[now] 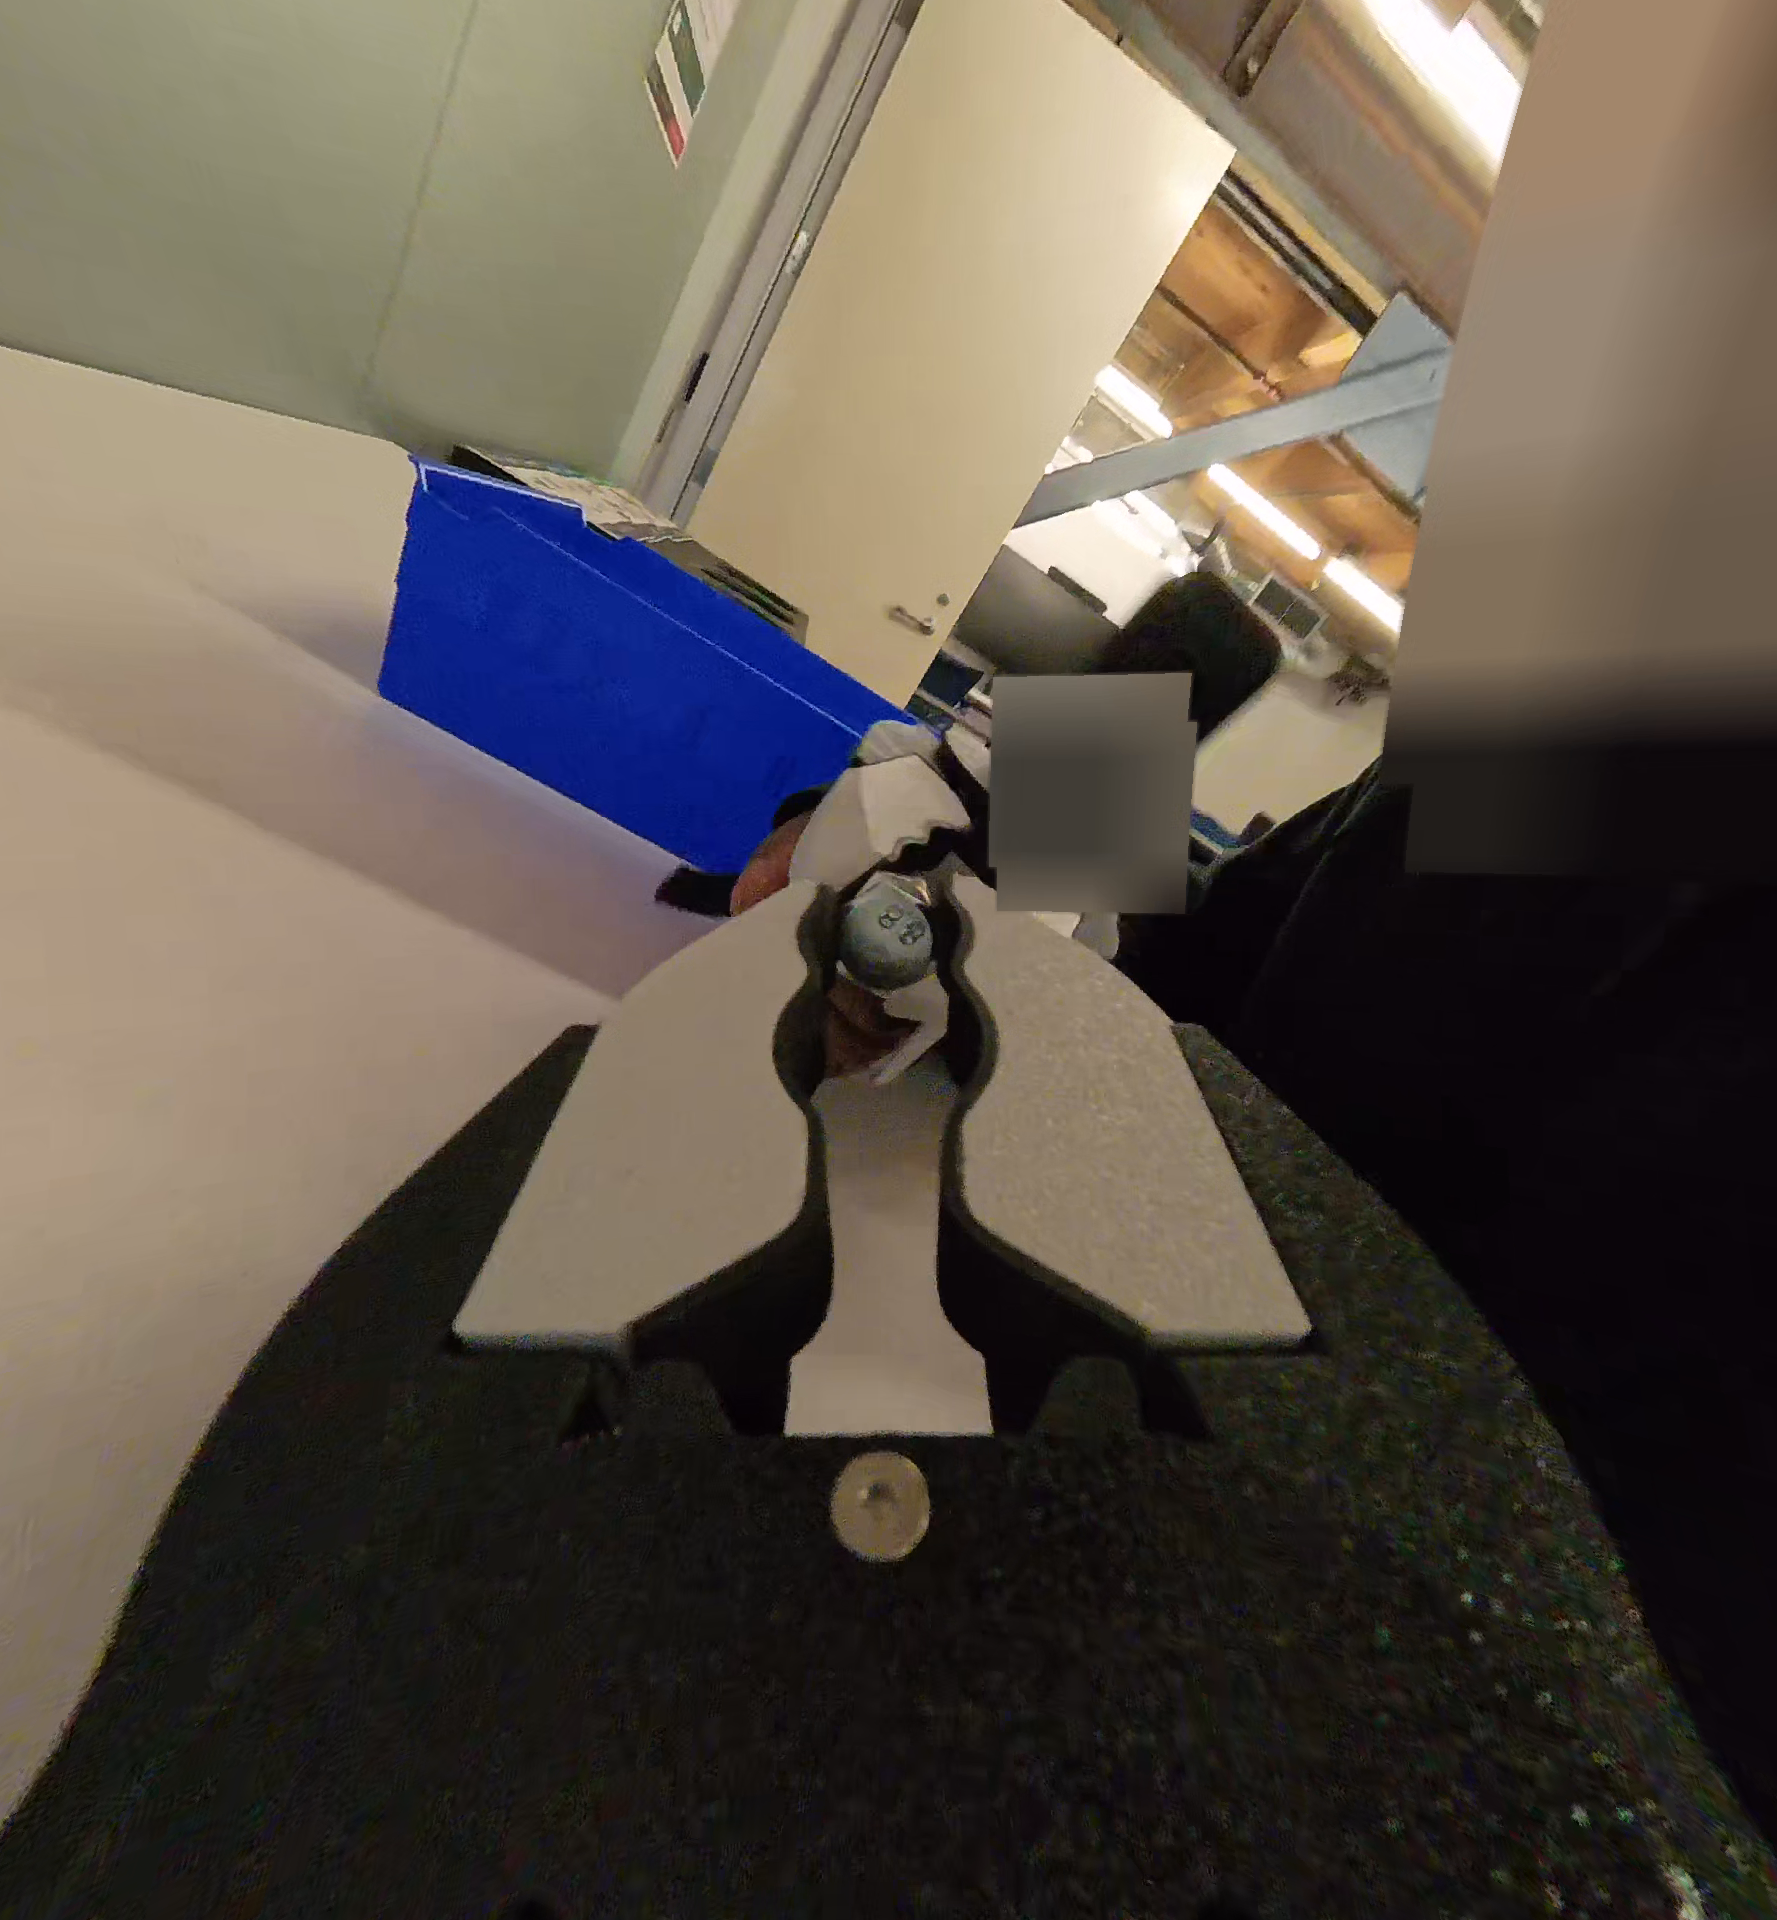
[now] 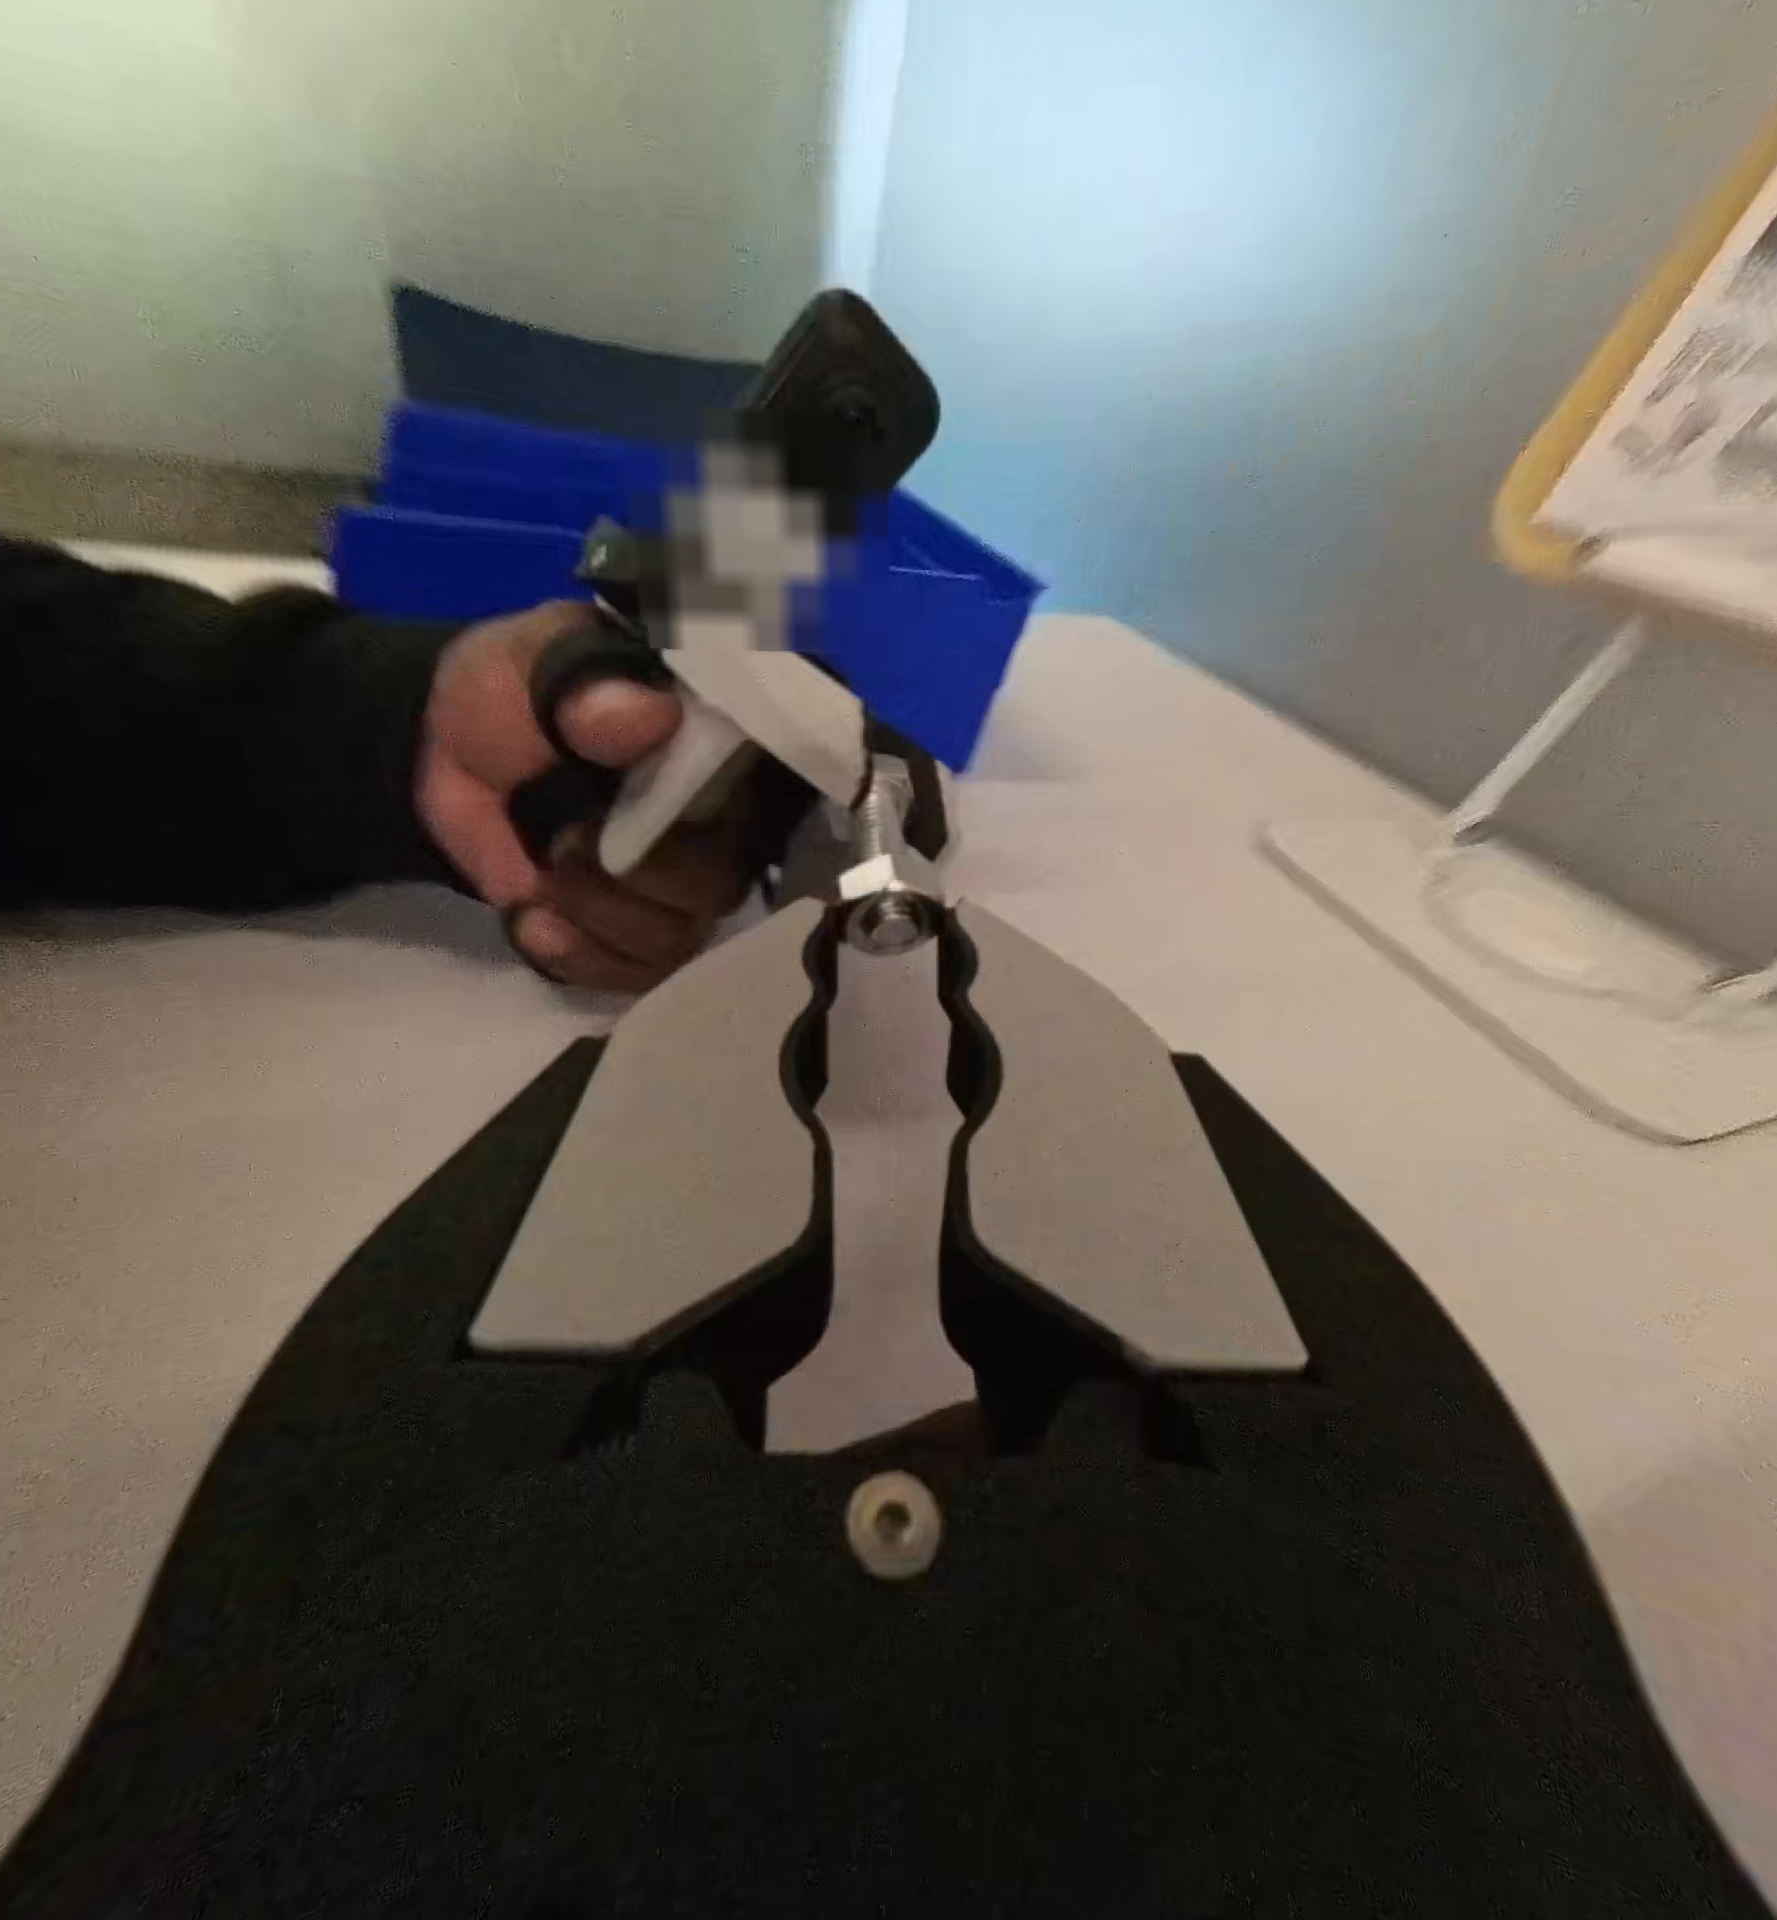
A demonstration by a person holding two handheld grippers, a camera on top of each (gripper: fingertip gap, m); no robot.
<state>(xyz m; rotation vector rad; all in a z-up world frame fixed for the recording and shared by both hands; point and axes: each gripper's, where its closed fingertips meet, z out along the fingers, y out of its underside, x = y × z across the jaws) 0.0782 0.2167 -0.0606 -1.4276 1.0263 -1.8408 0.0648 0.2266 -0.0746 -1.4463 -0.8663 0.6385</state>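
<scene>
- My left tool (image 1: 884, 940) pinches the round grey head of a silver steel bolt (image 1: 884, 935), holding it steady so its threaded shank points at my right tool.
- My right tool (image 2: 889, 925) is pressed onto the silver hex nut (image 2: 868, 883) at the shank's end.
- Both hover above the white surface (image 2: 1279, 1299); a blue plastic bin (image 2: 925, 634) sits beyond the tools, and a white stand (image 2: 1549, 977) is to the right.

My left wrist feed is dim and warm, lit by ceiling strip lights (image 1: 1268, 509) at upper right; its edges bow like a fisheye. My right feed is cooler and motion-smeared; the hand (image 2: 541, 790) and blue bin (image 2: 925, 644) are soft.
</scene>
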